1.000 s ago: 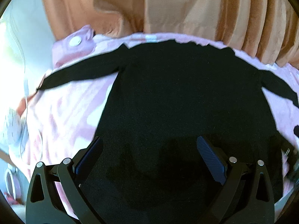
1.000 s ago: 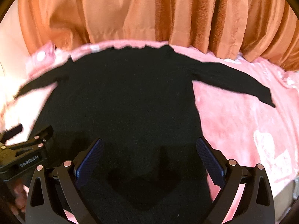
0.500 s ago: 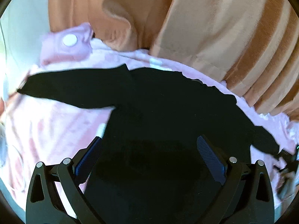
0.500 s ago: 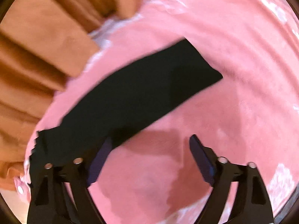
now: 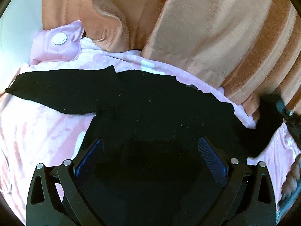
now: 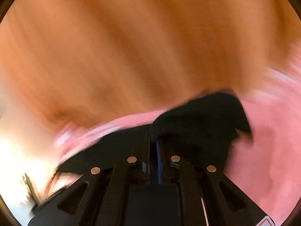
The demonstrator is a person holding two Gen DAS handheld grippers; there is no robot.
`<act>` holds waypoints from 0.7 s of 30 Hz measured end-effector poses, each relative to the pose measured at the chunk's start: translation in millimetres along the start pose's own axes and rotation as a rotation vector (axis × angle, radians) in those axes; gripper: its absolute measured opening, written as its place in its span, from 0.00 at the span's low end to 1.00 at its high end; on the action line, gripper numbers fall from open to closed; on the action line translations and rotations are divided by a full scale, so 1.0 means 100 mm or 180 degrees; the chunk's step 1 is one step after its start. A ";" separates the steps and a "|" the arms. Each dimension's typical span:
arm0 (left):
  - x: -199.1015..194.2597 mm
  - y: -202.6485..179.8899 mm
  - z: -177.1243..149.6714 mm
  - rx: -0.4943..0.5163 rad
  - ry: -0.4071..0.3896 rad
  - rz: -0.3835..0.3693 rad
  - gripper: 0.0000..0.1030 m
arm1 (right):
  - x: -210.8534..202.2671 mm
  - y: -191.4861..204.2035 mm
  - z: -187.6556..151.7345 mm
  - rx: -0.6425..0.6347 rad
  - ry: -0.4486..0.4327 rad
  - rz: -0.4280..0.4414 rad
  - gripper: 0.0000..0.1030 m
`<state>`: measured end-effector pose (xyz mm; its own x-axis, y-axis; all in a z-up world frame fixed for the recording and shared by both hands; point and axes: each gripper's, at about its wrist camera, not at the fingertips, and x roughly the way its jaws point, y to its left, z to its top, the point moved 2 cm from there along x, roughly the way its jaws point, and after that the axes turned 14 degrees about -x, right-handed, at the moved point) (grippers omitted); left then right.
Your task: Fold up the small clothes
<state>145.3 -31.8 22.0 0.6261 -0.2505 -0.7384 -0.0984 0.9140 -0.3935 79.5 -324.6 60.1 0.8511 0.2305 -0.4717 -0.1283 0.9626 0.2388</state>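
A black long-sleeved sweater (image 5: 160, 113) lies spread flat on a pink blanket (image 5: 37, 131). Its left sleeve (image 5: 62, 92) stretches out to the left. My left gripper (image 5: 150, 141) hovers open over the sweater's body, with nothing between its blue pads. My right gripper (image 6: 152, 141) has its jaws closing, and the pads pinch the black right sleeve (image 6: 203, 116). This view is blurred by motion. From the left wrist view, that sleeve end (image 5: 267, 120) is raised off the blanket at the far right, held by the right gripper (image 5: 287, 113).
An orange curtain (image 5: 188, 28) hangs close behind the bed's far edge. A pink pouch with a white button (image 5: 56, 43) lies at the back left. A person's hand (image 5: 293, 177) shows at the right edge. A white cable (image 5: 5, 179) runs along the left.
My right gripper swung from over the sweater's body to the right sleeve's end, went from wide open to closed on it and lifted it. My left gripper shifted and rolled, staying open.
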 end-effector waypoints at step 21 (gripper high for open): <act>0.73 0.98 0.48 -0.1589 0.0501 -0.0221 0.95 | 0.52 -0.10 -0.80 -0.0303 0.0902 -0.0744 0.62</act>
<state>218.1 54.3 -44.1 0.5243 -0.3849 -0.7596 -0.4414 0.6400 -0.6290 84.1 -311.2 -35.1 0.6902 0.0206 -0.7233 -0.0055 0.9997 0.0233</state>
